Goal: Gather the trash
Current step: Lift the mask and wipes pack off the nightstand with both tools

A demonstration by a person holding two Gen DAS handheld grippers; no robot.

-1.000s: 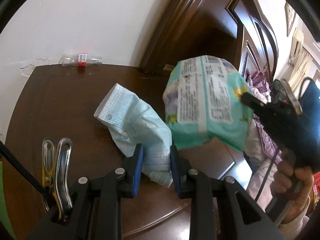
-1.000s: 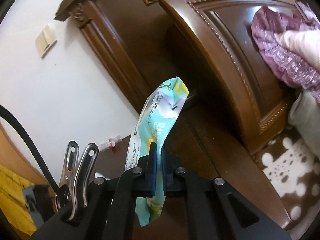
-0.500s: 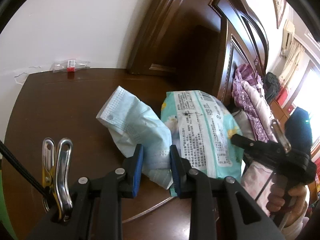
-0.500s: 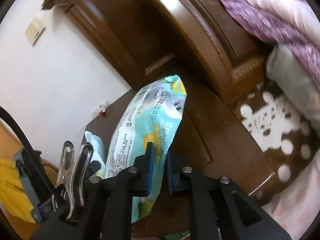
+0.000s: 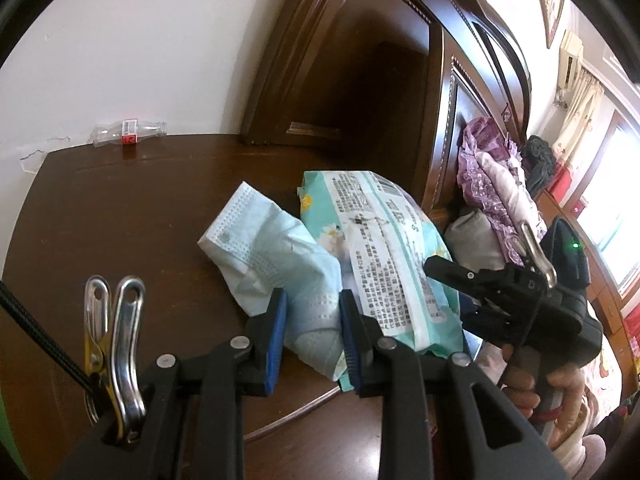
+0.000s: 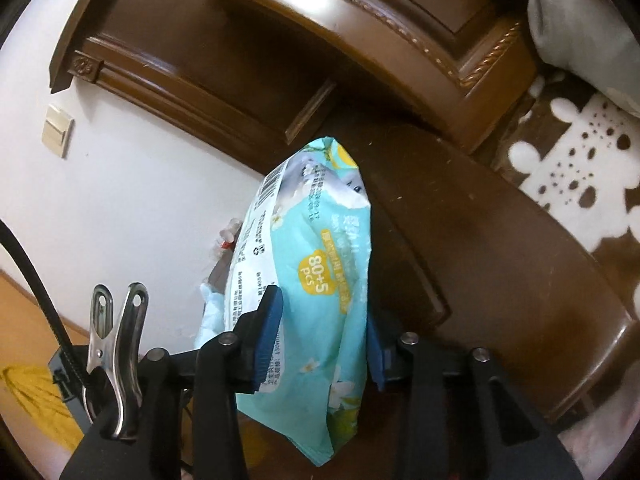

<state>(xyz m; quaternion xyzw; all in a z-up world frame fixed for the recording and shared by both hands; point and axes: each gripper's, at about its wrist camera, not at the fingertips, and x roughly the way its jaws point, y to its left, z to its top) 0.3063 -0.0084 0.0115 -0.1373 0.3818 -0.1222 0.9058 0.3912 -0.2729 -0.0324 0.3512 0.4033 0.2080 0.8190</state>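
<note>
Dark wooden surface [image 5: 120, 216] carries the wipes pack [image 5: 384, 256], right of the face mask [image 5: 276, 256]. Right gripper [image 6: 320, 330] fingers sit wide around the pack. Left gripper [image 5: 312, 332] fingers clamp the mask. Far left lies a plastic bottle [image 5: 128, 135].

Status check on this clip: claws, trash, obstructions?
Left claw shut on face mask. Right claw open around wipes pack. Bottle uncollected.

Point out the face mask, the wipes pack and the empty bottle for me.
face mask [image 5: 276, 256]: left wrist view, on its pleated light-blue middle.
wipes pack [image 6: 320, 280]: right wrist view, on the yellow "80+5 pcs" badge.
empty bottle [image 5: 129, 136]: left wrist view, on its red-and-white label, by the wall.
</note>
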